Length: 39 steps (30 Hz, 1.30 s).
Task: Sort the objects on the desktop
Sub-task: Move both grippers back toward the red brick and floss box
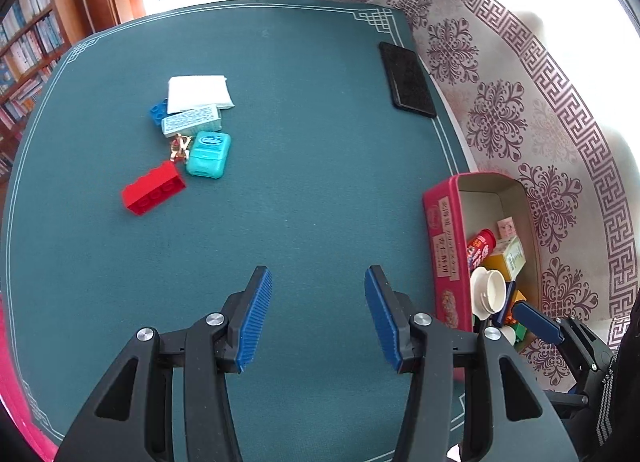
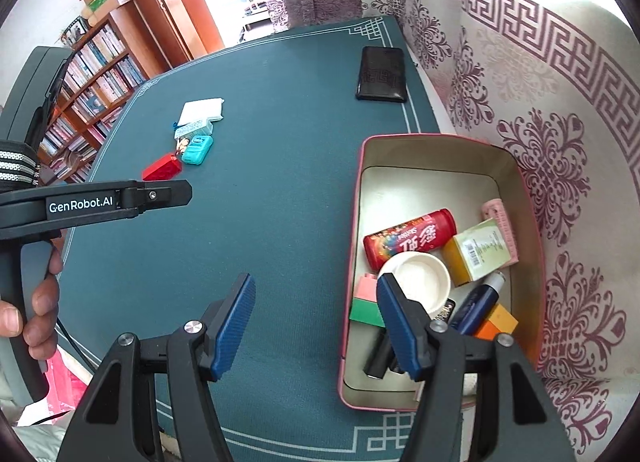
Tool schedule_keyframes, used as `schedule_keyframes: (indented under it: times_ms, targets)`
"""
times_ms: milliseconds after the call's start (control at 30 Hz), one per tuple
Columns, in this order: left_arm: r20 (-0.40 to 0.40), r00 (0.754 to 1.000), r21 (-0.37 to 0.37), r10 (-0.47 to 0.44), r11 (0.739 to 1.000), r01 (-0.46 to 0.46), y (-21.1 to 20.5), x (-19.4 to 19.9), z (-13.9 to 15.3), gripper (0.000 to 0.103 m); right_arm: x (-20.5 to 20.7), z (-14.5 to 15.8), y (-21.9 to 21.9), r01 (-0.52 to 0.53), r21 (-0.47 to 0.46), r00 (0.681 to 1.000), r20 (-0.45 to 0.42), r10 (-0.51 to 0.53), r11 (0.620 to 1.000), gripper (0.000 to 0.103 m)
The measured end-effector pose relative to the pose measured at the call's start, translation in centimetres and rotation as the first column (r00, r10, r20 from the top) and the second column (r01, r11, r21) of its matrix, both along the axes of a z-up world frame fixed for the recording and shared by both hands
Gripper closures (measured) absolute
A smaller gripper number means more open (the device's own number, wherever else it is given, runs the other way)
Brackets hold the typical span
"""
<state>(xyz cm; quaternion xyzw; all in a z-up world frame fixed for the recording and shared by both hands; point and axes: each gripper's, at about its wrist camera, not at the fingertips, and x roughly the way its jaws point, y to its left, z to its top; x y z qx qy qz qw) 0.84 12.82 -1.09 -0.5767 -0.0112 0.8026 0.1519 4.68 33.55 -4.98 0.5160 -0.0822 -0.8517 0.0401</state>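
Left wrist view shows us the red brick (image 1: 154,190) lying far left on the green mat (image 1: 312,182) (rigid, light, probably slick plastic), so we would grip its long flat sides, both grippers (image 1: 318,314) (image 2: 316,326) gaping empty.

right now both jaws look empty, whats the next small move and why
Probably reach the left gripper forward to the red brick. Its jaws stand open and empty over bare mat, and the brick is the nearest piece of the unsorted cluster, while the pink box already holds other items.
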Motion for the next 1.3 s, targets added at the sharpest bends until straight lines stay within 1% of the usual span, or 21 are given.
schedule_keyframes:
  times_ms: [200,333,567,733,967,1067,1200,1300]
  targets:
    - [0.005,0.998,-0.015,0.069,0.998,-0.069,-5.2,-2.3,-0.6,0.051,-2.1,-0.9,-3.2,-0.033,-0.013,0.999,0.026,0.033,0.999,0.036]
    - [0.016,0.994,-0.029,0.107,0.994,-0.106,-8.2,-4.1,-1.4,0.051,-3.2,-1.6,-5.2,-0.054,-0.014,0.997,0.049,0.055,0.998,0.036]
    - [0.037,0.992,-0.067,0.119,0.991,-0.117,-11.6,-7.6,-3.8,0.051,-4.8,-3.3,-7.5,-0.056,-0.008,0.993,0.101,0.057,0.998,0.036]
    - [0.054,0.995,-0.081,0.086,0.993,-0.082,-12.4,-9.7,-5.7,0.051,-5.5,-4.4,-8.6,-0.046,0.001,0.989,0.142,0.046,0.999,0.036]
    - [0.074,0.997,-0.099,-0.001,0.995,0.008,-12.0,-11.5,-8.2,0.051,-6.5,-5.7,-9.9,-0.035,0.015,0.982,0.187,0.031,0.999,0.036]
    - [0.088,0.996,-0.086,-0.023,0.996,0.031,-11.8,-11.9,-9.1,0.051,-6.9,-6.0,-10.4,-0.031,0.020,0.980,0.199,0.027,0.999,0.036]
    - [0.104,0.994,-0.063,-0.029,0.997,0.036,-11.8,-12.4,-10.1,0.051,-7.5,-6.1,-11.0,-0.028,0.027,0.978,0.208,0.021,0.999,0.036]
    - [0.079,0.996,-0.041,-0.042,0.998,0.045,-11.7,-12.3,-10.0,0.051,-8.1,-6.2,-11.3,-0.022,0.031,0.977,0.213,0.015,0.999,0.036]
